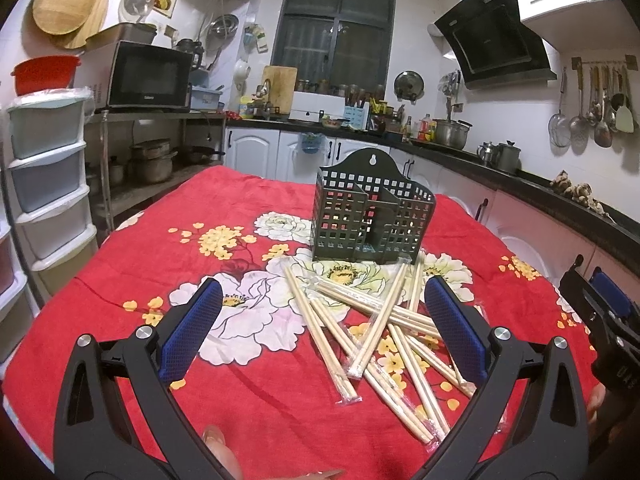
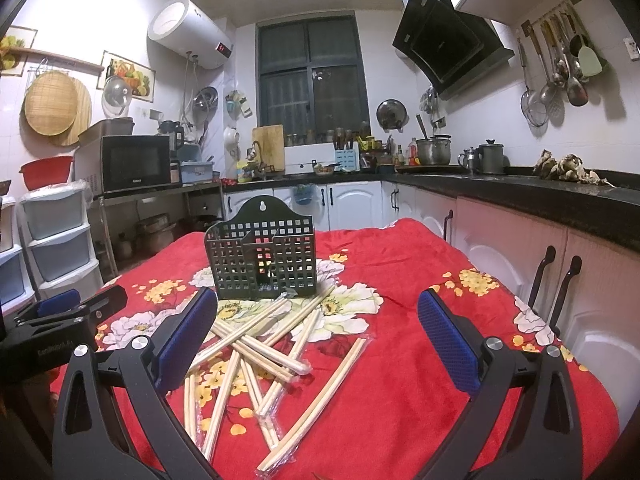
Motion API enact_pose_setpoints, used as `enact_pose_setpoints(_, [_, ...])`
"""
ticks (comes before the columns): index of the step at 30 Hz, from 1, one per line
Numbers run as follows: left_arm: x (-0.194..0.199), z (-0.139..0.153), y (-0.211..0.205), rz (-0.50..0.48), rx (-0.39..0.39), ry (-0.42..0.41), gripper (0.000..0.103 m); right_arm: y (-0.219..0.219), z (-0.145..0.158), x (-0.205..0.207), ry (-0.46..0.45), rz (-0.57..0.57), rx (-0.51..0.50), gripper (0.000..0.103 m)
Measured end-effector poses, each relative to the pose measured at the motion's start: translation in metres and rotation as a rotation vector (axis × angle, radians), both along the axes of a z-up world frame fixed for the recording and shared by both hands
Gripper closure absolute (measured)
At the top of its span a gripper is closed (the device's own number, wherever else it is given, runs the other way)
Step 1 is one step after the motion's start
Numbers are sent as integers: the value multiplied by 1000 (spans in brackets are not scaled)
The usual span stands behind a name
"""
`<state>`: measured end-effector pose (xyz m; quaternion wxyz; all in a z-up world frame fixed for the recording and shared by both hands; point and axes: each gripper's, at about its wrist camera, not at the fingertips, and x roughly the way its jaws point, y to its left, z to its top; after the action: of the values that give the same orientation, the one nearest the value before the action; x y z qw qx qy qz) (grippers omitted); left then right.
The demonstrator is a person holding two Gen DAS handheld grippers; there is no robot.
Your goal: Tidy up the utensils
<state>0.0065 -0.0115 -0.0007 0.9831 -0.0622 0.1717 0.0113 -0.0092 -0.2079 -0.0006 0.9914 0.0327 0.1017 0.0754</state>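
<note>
A dark green perforated utensil holder [image 1: 372,216] [image 2: 262,258] stands upright on the red floral tablecloth, its compartments looking empty. In front of it lies a loose pile of wooden chopsticks in clear plastic sleeves [image 1: 372,332] [image 2: 256,356]. My left gripper [image 1: 324,300] hovers open above the near side of the pile, nothing between its blue pads. My right gripper [image 2: 318,312] is also open and empty, over the right part of the pile. One pair of chopsticks [image 2: 320,400] lies apart at the pile's right. Each gripper shows at the edge of the other's view: right gripper [image 1: 600,312], left gripper [image 2: 68,312].
The red floral tablecloth [image 1: 120,312] [image 2: 440,360] covers the table. White cabinets with dark handles [image 2: 552,280] run close along the right. A stack of plastic drawers [image 1: 48,184] stands at the left. A fingertip [image 1: 218,440] shows at the bottom.
</note>
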Motion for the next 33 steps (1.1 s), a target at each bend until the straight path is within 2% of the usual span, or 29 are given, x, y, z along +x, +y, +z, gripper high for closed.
enact_pose_setpoints(8, [1,-1,22,0,-37,23,10,5,-5,14,66,22,-25,6])
enact_pose_setpoints(14, [7,1,54,-64,-173,59,10,17,0,33,138,87,-59,6])
enact_pose_setpoints(17, [13,7,61,-24,-144,87,10,22,3,39,161,121,-69,6])
enact_pose_setpoints(23, [28,19,75,-8,-99,142,10,27,14,53,195,169,-75,6])
enact_pose_setpoints(33, [66,26,82,-85,-110,241,10,14,20,101,326,179,-2,6])
